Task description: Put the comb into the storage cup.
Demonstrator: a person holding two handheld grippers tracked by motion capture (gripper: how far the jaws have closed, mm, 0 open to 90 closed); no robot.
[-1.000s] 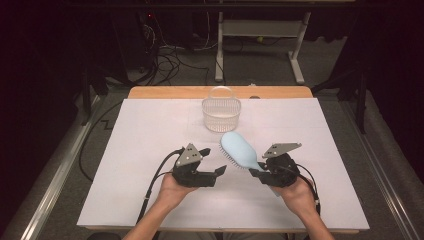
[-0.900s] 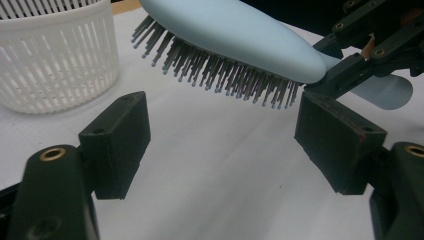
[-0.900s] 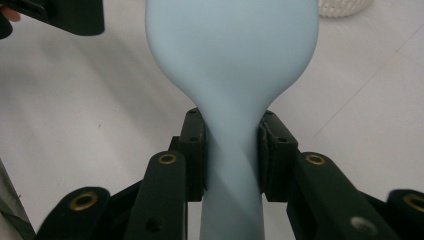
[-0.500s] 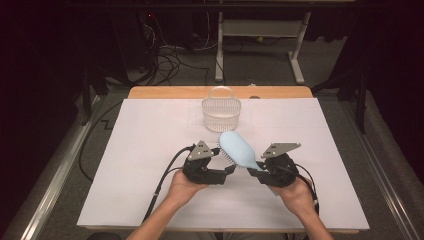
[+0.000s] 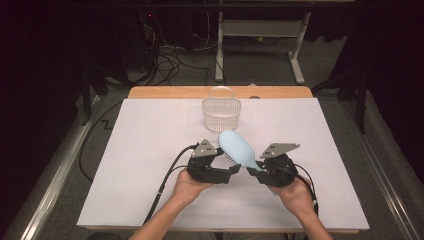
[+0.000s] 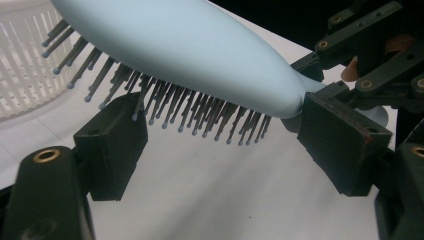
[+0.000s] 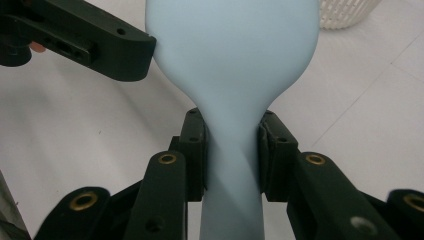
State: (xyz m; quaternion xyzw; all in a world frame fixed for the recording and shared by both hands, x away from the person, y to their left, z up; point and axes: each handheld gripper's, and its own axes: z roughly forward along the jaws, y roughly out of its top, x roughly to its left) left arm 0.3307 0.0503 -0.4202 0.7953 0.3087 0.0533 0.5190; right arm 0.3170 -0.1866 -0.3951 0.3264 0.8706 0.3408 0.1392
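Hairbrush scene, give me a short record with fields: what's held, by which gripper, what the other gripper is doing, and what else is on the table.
held thing: light blue hairbrush, bristles facing down
holder: right gripper, jaws clamped on the brush handle
other gripper: left gripper, jaws open, one jaw touching the bristles under the brush head
nearby: white slatted basket with a handle, farther back, apart from the brush
surface: white table

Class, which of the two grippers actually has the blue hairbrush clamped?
The right gripper: its jaws pinch the hairbrush handle. The left gripper is open beneath the bristles.
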